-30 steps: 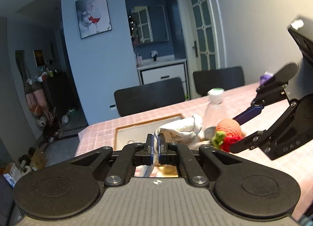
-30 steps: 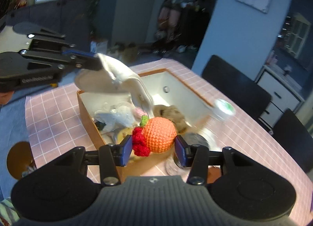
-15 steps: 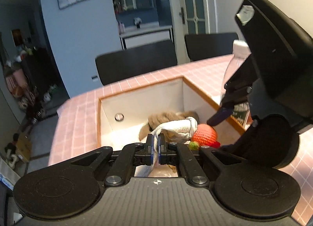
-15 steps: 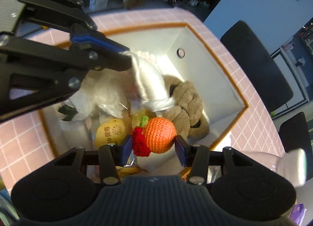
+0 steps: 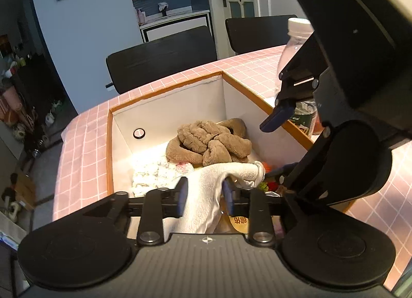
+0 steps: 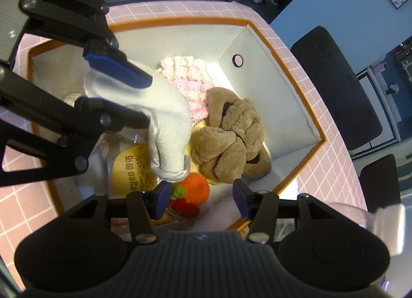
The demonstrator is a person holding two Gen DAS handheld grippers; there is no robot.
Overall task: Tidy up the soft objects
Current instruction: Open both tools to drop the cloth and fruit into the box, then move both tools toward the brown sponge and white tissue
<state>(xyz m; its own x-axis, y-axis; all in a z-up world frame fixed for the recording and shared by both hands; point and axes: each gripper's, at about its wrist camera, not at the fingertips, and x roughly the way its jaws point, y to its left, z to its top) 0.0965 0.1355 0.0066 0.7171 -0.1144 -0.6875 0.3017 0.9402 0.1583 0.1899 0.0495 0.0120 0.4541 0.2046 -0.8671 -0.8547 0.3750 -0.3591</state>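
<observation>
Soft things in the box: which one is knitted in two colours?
The pink-and-white knitted piece by the far wall; the brown plush and white cloth are single-coloured.

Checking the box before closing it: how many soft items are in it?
4: brown plush at center, pink-white knit behind it, white cloth between the left gripper's fingers, crocheted orange nearest the open right gripper. Others may be hidden.

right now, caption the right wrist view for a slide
Open right tool above crocheted orange in the box, left tool around white cloth.
</observation>
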